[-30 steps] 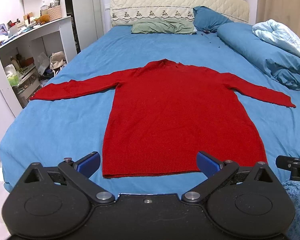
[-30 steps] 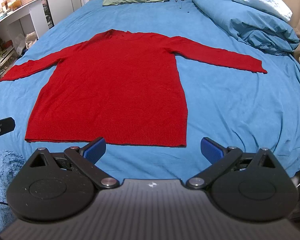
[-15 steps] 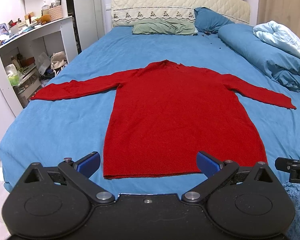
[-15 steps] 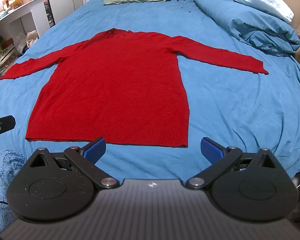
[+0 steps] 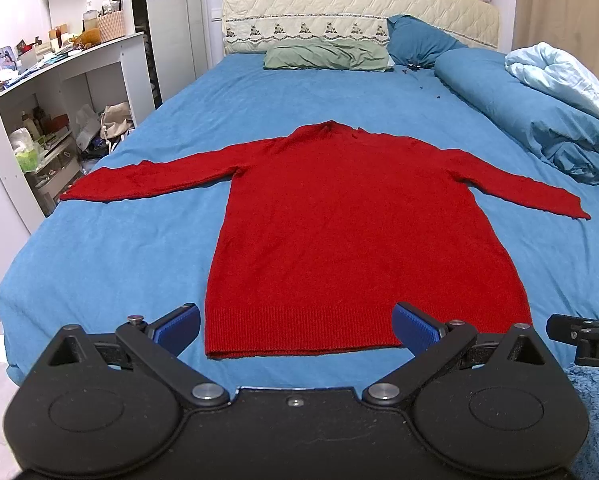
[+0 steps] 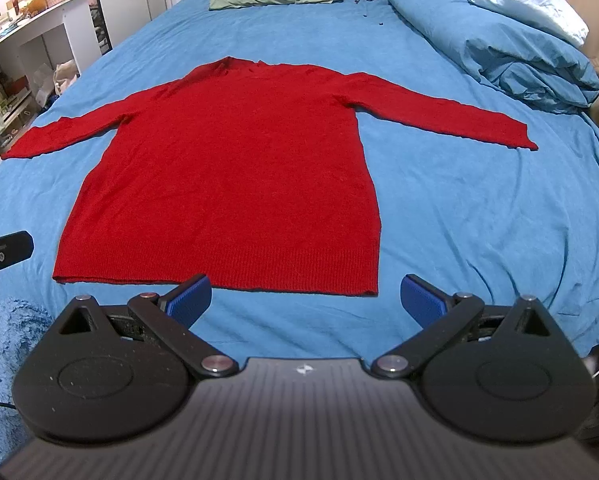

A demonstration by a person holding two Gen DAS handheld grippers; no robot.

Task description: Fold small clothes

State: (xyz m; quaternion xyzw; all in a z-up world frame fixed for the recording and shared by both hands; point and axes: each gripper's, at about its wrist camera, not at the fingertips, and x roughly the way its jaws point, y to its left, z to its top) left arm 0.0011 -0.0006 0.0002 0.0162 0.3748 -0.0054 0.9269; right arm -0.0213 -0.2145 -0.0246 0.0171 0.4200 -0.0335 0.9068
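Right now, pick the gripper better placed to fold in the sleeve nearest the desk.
Left, probably. The left gripper hangs open over the sweater hem's desk-side half, nearer that sleeve. The right gripper sits open toward the far corner.

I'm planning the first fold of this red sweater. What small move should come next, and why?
Probably reach the left gripper toward the left sleeve to fold it across the body. The red sweater lies flat on the bed with both sleeves spread, and both the left and right gripper are open, holding nothing, short of the hem.
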